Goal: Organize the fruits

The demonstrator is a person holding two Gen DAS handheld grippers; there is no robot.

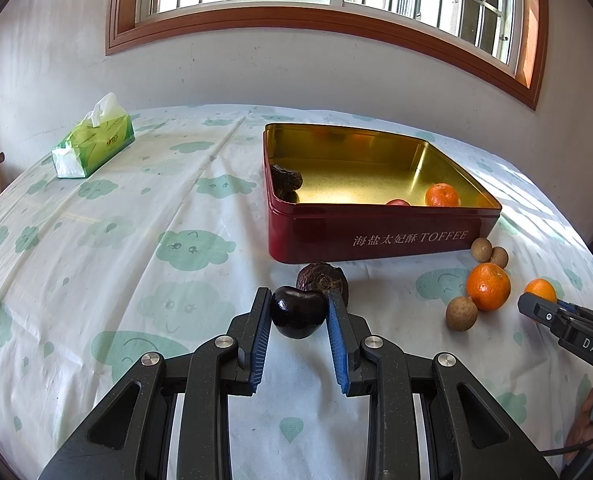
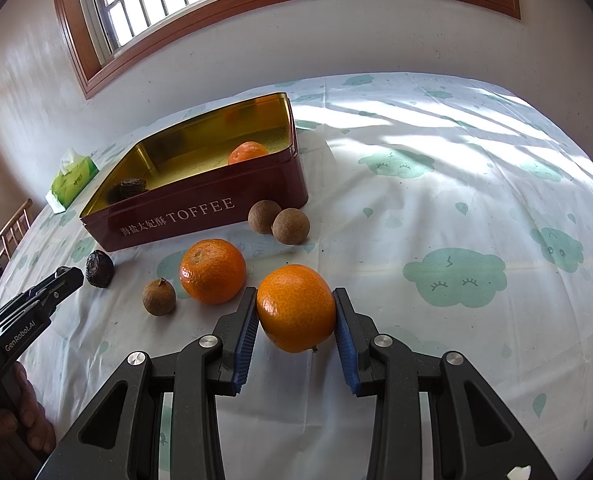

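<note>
Both pairs of jaws are closed on fruit. The left gripper (image 1: 298,312) pinches a dark plum (image 1: 297,311) between its blue pads, and the right gripper (image 2: 295,312) clamps a mandarin (image 2: 295,307) the same way. Whether either fruit is clear of the cloth or sitting on it, I cannot tell.

This looks like the pick-up step for two pieces at once, with the carry to the tin (image 1: 380,236) next. That move calls for lifting each fruit above the red wall and bringing it over the gold floor before the jaws part. The plum is small, smooth and held near the fingertips, so I would expect it to slip if tilted much.

Just beyond the plum lies a wrinkled passion fruit (image 1: 323,279). Near the mandarin are a second orange (image 2: 212,270) and three brown longans (image 2: 159,296) on the tablecloth (image 2: 456,208). Inside the tin there are already an orange (image 1: 442,195), a bit of something red and a dark wrinkled fruit.

Both grippers point forward and down toward the table, side by side, each in a hand low at the edge of the other's view.
</note>
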